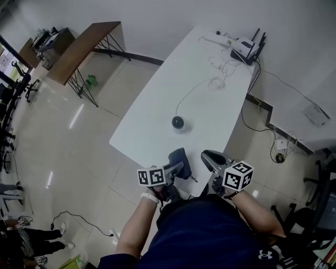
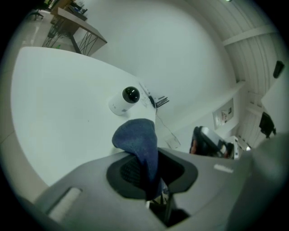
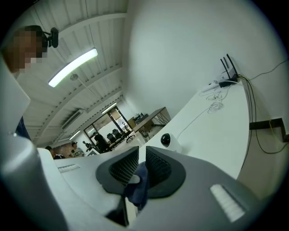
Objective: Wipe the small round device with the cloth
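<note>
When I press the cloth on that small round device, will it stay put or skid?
Probably skids: the small round device looks light and sits loose on the smooth white table. Its thin cable lies slack, so it likely won't anchor it. Its rounded body may tip.

A long white surface (image 1: 157,105) stands on a glossy, pale tiled floor (image 1: 58,131), its far end against a white wall (image 1: 173,16). To the left stands a brown table (image 1: 79,50) on black wire legs. Dark office chairs (image 1: 310,215) crowd the right edge. A strip light (image 3: 72,66) glows on the ribbed ceiling.
</note>
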`<control>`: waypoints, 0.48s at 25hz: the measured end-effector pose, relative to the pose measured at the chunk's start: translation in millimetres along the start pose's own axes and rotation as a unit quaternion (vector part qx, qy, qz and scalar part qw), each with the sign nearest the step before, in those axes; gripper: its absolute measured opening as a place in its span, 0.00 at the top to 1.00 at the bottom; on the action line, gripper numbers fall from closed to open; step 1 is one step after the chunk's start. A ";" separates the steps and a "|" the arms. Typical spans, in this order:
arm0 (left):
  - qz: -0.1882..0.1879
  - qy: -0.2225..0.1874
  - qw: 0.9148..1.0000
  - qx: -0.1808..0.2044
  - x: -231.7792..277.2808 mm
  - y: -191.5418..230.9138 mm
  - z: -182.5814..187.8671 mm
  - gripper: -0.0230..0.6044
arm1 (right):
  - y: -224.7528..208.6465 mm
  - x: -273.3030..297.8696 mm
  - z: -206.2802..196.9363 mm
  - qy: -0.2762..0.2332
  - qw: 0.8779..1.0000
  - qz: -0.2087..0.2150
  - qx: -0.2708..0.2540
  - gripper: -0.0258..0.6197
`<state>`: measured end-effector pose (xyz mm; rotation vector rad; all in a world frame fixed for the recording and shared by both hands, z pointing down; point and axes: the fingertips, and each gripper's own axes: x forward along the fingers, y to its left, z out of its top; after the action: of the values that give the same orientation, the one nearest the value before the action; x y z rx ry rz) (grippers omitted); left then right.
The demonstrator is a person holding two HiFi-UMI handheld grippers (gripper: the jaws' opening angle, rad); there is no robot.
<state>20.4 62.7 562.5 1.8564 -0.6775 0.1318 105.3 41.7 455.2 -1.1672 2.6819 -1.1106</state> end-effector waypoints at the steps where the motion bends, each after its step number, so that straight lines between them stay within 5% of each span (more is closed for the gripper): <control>1: -0.003 0.012 1.000 0.001 8.6 8.4 -0.4 0.86 | -0.1 -2.2 -1.2 -0.003 1.000 -0.006 0.008 0.88; 4: 0.002 0.028 0.999 -0.027 29.2 39.6 3.3 0.84 | -1.2 -8.5 -2.1 -0.011 0.999 -0.021 0.026 0.88; 6: 0.089 0.036 0.995 -0.011 29.2 72.1 11.4 0.75 | -3.6 -11.2 -1.9 -0.014 0.999 -0.029 0.031 0.88; 7: 0.162 0.046 0.985 0.035 22.4 88.4 16.8 0.57 | -4.8 -12.5 -3.0 -0.014 0.999 -0.034 0.032 0.88; 9: 0.292 0.068 0.937 0.179 1.3 107.1 31.7 0.43 | -6.9 -15.2 -6.8 -0.015 0.998 -0.042 0.036 0.89; 10: 0.330 0.071 0.910 0.241 -8.6 110.2 39.8 0.42 | -7.7 -16.1 -8.8 -0.015 0.998 -0.046 0.037 0.89; 11: 0.348 0.066 0.893 0.276 -16.6 111.0 46.5 0.41 | -7.9 -16.2 -10.2 -0.016 0.998 -0.048 0.038 0.89; 12: 0.352 0.053 0.890 0.285 -24.2 108.2 51.9 0.41 | -7.4 -15.6 -10.9 -0.017 0.998 -0.048 0.038 0.89</control>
<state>-66.5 0.4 622.0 2.0319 -1.3141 0.9910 118.2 54.8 463.9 -1.3030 2.5599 -1.1829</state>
